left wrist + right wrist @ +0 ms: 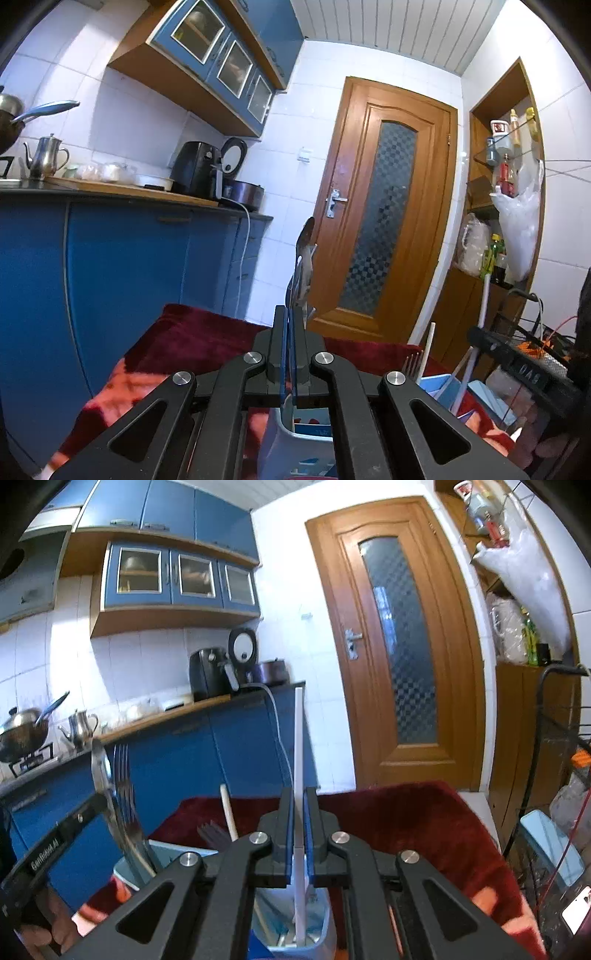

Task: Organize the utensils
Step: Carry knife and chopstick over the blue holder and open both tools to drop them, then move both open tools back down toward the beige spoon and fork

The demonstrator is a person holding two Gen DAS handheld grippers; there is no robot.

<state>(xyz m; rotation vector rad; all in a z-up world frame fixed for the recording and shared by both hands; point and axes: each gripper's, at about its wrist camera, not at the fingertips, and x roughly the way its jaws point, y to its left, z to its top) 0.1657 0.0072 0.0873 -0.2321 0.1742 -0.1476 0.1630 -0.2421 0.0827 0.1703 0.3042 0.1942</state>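
My left gripper [290,314] is shut on a bunch of metal cutlery [304,258], a spoon and forks, that stands upright above a light blue holder [295,439]. The same bunch shows in the right wrist view [118,786], held by the left gripper [99,797]. My right gripper [298,797] is shut on a long white stick [298,738], whose lower end reaches down into a light blue holder [317,930]. A second white stick [229,812] and dark utensil tips [212,834] stand in another holder compartment [166,849].
A dark red cloth [406,819] covers the table. Blue kitchen cabinets [110,277] with a counter stand at the left, a wooden door [384,206] ahead. A wire basket [524,343] and shelves [502,166] are at the right. More white sticks and a fork [415,363] stand in a holder at the right.
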